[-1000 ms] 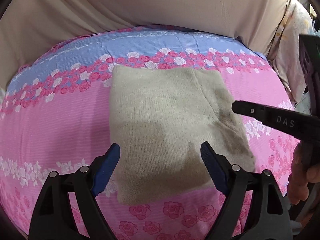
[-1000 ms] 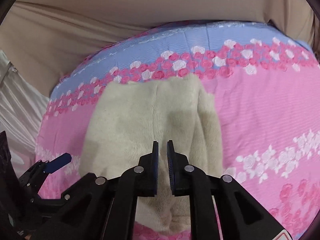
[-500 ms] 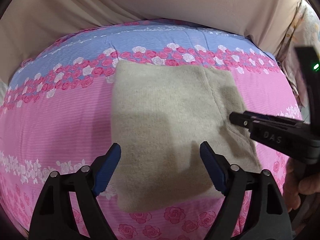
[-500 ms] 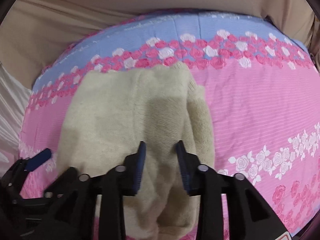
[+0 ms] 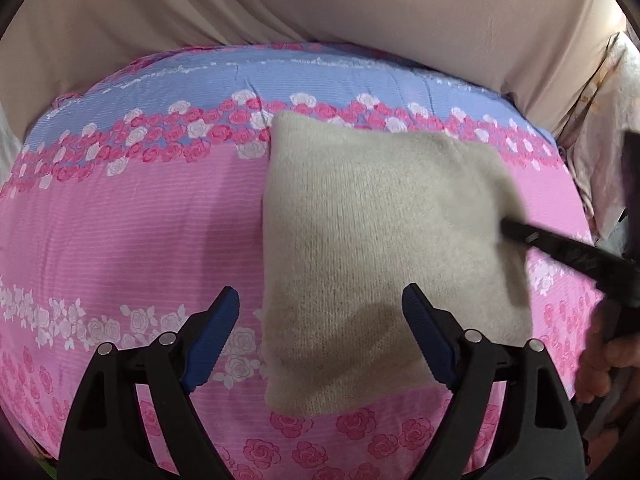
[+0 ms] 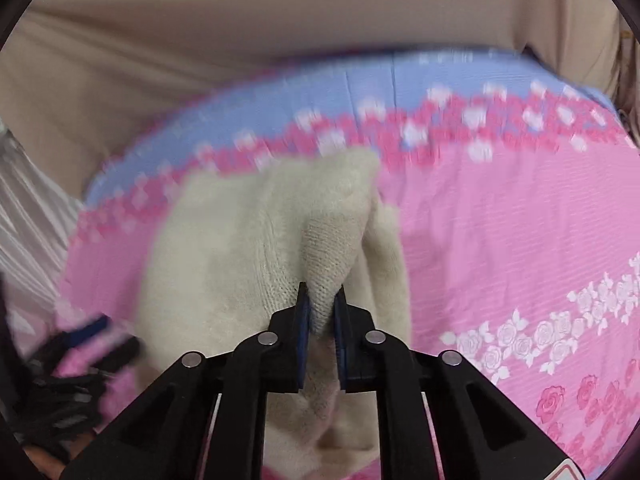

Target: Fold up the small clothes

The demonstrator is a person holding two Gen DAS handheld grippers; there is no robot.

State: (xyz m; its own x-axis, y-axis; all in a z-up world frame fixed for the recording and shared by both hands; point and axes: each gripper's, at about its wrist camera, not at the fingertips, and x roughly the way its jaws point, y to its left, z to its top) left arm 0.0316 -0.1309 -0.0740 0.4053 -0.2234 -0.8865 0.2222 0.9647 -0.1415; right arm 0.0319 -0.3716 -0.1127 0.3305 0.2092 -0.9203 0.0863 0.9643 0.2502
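A: Knit garment (image 5: pixel 384 248), cream, lies folded near the far right of the floral bedsheet (image 5: pixel 132 232). Right gripper (image 6: pixel 320 300) pinches a ridge of its right edge.

B: And the left gripper (image 5: pixel 320 312)?

A: Spread wide, hovering over the near edge, gripping nothing. Best lift the pinched layer slowly, across, corners aligned.

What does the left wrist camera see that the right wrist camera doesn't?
Only the left wrist view shows the left gripper wide open above the beige knit cloth, whose whole folded shape is visible.

Only the right wrist view shows the right gripper pinching a raised ridge of that cloth between its blue pads.

Both show the cloth lying on the pink and blue rose bedsheet with tan fabric behind.
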